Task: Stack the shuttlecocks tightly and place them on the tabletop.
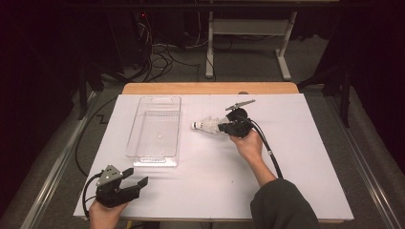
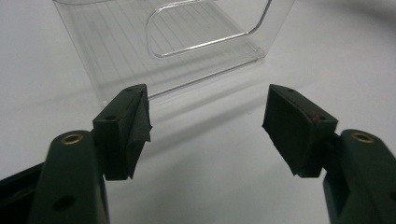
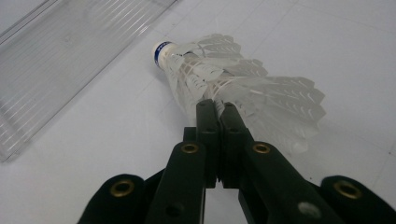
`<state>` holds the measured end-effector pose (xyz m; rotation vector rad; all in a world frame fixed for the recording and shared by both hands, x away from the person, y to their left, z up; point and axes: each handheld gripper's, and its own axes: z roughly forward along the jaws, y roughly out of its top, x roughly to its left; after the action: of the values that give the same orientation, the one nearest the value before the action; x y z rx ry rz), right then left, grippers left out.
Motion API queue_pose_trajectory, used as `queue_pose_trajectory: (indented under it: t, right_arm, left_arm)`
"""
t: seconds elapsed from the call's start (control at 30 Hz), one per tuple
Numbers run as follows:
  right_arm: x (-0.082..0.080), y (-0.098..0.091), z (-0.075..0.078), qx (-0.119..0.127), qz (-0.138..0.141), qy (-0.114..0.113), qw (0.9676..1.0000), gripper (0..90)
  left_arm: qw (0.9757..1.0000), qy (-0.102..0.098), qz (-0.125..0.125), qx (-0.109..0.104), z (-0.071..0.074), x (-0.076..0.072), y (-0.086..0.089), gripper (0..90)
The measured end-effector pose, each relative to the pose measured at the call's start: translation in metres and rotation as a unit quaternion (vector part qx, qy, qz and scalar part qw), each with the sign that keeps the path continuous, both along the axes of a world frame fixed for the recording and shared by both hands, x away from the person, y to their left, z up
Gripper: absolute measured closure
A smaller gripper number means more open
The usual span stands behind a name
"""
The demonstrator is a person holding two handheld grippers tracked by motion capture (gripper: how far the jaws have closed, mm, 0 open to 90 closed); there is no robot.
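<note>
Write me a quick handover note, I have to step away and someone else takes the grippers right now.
Right gripper: shut on the feather skirt of the shuttlecock, which lies on the white table with its cork end toward the clear bin.
Left gripper: open, holding nothing, low near the table's front left, facing the bin's near end.
Done: shuttlecock gripped.
Left: probably lift it and place it in the bin, which has nothing in it yet.

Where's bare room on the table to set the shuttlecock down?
The clear bin holds nothing. The table is bare right of the right gripper, and in front between bin and the sleeve. Crowded spots: the strip between bin and shuttlecock, and the near-left corner by the left gripper.
</note>
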<state>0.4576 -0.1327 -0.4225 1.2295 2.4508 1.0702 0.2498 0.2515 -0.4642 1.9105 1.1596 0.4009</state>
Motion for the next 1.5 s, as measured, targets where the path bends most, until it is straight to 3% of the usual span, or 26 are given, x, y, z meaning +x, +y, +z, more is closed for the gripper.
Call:
queue_pose_trajectory:
  t: [0.33,0.93,1.07,1.3,1.5]
  right_arm:
    - [0.003,0.003,-0.008,0.005,0.0,0.005,1.0,90.0]
    - [0.007,0.003,-0.016,-0.012,-0.015,0.019,0.9996,86.7]
    - [0.007,0.004,-0.018,-0.013,-0.02,0.019,0.9995,80.2]
    - [0.007,0.001,-0.018,-0.004,-0.036,0.028,0.999,60.9]
    - [0.006,0.001,-0.017,0.002,-0.039,0.022,0.999,53.7]
  left_arm:
    - [1.0,0.0,-0.002,0.001,0.0,0.0,0.0,32.7]
    - [1.0,0.0,-0.001,0.0,0.0,0.0,0.0,32.7]
    - [1.0,0.0,-0.002,0.001,0.0,0.0,0.0,32.7]
    - [1.0,0.0,-0.002,0.001,0.0,0.0,0.0,32.7]
    - [1.0,0.0,0.0,-0.001,0.0,0.001,0.0,32.7]
